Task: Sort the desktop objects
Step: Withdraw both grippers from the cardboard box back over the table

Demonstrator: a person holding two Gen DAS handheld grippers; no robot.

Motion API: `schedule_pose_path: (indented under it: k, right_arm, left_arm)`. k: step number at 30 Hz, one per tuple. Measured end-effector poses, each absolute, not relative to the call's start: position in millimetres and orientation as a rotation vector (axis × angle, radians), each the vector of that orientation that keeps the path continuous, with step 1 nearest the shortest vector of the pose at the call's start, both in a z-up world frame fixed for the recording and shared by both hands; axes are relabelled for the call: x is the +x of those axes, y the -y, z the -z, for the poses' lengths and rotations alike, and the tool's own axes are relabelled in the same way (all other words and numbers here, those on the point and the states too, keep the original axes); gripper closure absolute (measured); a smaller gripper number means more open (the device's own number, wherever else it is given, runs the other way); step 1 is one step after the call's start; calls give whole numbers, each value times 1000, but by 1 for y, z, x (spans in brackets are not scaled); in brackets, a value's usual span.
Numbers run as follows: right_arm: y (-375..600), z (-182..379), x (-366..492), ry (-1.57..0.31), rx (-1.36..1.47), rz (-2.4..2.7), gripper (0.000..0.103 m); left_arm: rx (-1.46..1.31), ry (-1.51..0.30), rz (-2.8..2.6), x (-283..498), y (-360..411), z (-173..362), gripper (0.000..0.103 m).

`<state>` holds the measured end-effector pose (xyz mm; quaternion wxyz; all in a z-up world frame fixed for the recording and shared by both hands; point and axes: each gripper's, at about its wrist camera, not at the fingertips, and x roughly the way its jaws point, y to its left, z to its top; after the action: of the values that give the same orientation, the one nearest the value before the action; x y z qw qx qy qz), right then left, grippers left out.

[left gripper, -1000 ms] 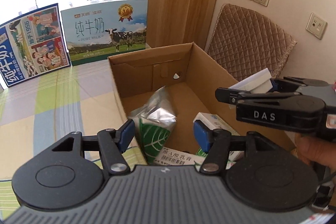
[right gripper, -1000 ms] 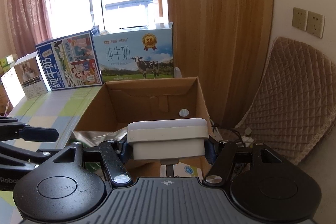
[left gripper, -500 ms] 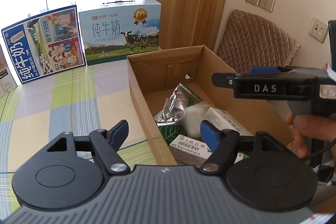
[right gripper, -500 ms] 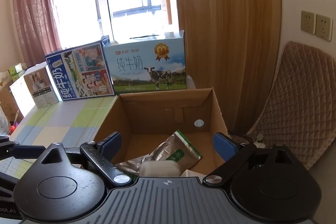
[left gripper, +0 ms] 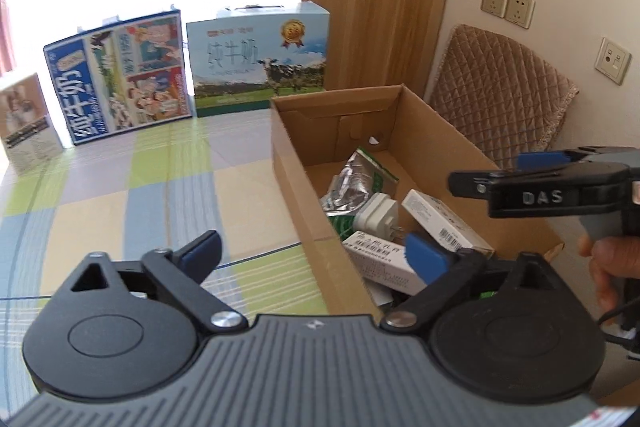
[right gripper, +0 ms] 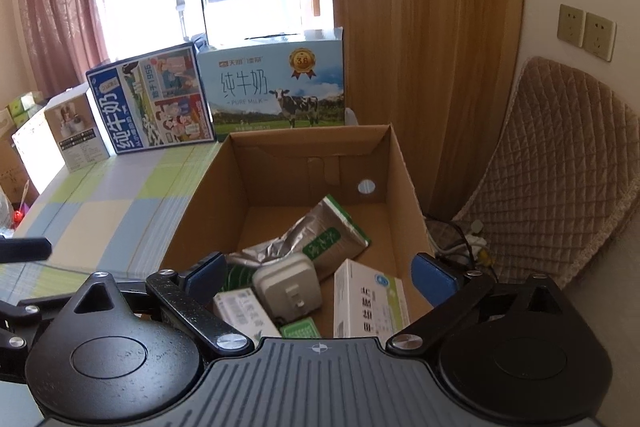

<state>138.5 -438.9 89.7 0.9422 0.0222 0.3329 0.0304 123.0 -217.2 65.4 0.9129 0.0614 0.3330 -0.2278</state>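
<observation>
A home room: pink curtains (right gripper: 60, 7), milk cartons (right gripper: 276, 87), cushioned chair (right gripper: 560, 163).

Black left tool (left gripper: 312, 251) with blue pads (left gripper: 426, 259), silver screws, ribbed grey housing.

Left gripper (left gripper: 313, 251): jaws wide apart, holding nothing.
Right gripper (right gripper: 320, 273): jaws wide apart, holding nothing, at left's 3 o'clock.

Box (right gripper: 404, 183) top open; floor cluttered
</observation>
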Motion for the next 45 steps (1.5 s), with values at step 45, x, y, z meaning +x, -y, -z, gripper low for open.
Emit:
schedule_pose_path:
  k: [45]
  right_arm:
    - [392,-127,-64,-776,85,-65,2]
  left_arm:
    - [123,-753,394,-37,166,-84,1]
